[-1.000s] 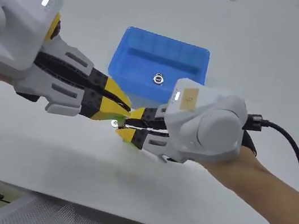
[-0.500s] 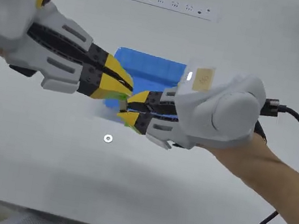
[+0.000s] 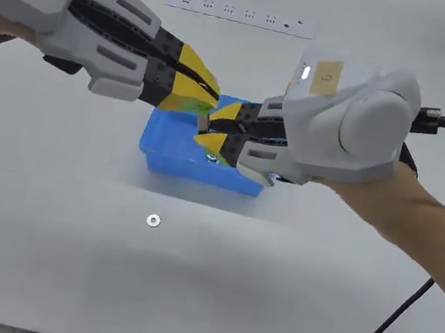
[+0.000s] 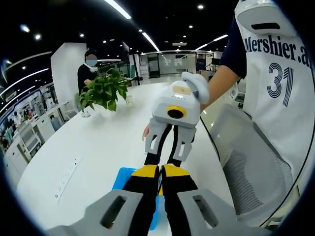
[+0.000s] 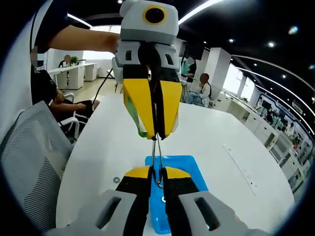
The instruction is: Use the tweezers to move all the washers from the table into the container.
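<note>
Thin metal tweezers [image 5: 156, 157] run between my two grippers, which point nose to nose above the blue container [image 3: 164, 155]. My left gripper [image 3: 210, 100] comes in from the upper left, shut on one end of the tweezers together with something green. My right gripper [image 3: 202, 134] comes from the right and is shut on the other end [image 5: 157, 173]. I cannot tell whether the tweezers hold a washer. One washer [image 5: 163, 199] lies inside the container [image 5: 183, 169]. Another washer [image 3: 153, 220] lies on the white table in front of it, also seen in the right gripper view as a washer [image 5: 116, 180] left of the container.
A white power strip [image 3: 239, 13] lies at the far side of the table. A black cable [image 3: 443, 255] trails from the right gripper over the near right. A mesh chair [image 5: 34, 167] stands at the table's edge, and people sit in the room beyond.
Both grippers, with the tweezers, have risen from the table in front of the container and moved over it. The loose washer has stayed on the table.
</note>
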### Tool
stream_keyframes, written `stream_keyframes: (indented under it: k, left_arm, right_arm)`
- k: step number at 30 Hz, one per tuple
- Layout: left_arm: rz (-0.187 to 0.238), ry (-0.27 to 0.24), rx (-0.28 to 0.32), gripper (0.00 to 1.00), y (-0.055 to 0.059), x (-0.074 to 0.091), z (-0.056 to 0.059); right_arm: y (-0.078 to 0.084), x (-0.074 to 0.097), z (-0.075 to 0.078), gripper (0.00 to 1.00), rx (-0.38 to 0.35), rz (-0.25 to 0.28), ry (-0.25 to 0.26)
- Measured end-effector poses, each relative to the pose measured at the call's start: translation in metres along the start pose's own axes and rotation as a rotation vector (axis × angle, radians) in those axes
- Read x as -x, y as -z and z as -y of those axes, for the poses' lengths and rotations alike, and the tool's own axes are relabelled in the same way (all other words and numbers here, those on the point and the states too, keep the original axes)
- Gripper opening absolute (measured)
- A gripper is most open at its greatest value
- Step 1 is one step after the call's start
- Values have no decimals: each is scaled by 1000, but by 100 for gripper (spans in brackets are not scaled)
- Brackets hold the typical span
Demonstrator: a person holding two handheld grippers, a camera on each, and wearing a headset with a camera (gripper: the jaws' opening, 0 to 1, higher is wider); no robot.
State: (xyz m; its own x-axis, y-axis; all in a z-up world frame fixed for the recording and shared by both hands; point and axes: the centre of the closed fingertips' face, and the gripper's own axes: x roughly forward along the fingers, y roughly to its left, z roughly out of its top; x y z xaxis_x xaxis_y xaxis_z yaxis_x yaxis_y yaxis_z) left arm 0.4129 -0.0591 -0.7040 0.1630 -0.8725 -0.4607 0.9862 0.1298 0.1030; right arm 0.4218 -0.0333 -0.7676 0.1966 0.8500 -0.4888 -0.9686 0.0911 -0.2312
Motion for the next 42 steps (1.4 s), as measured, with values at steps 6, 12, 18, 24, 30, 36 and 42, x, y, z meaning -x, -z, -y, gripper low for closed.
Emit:
stream_keyframes:
  k: [6, 12, 18, 24, 30, 36, 42]
  left_arm:
    - [-2, 2, 4, 6, 8, -7, -10]
    - [-3, -3, 36, 6, 15, -18, -14]
    - [-9, -5, 95, 7, 39, -31, -29]
    - [-16, 3, 136, 7, 51, -39, -31]
    - [-17, 4, 159, 7, 55, -45, -32]
    - [-24, 9, 156, 7, 56, -46, -34]
    - [-22, 7, 145, 7, 53, -43, -35]
  right_arm:
    - [13, -8, 13, 10, -5, -15, 2]
    - [27, -17, 21, 10, -30, -37, -2]
    - [45, -28, 21, 10, -57, -81, -13]
    - [58, -35, 17, 10, -85, -98, -30]
    - [63, -36, 17, 10, -102, -107, -29]
    - [66, -36, 18, 11, -104, -113, -21]
    - [62, -33, 18, 12, -105, -106, -7]
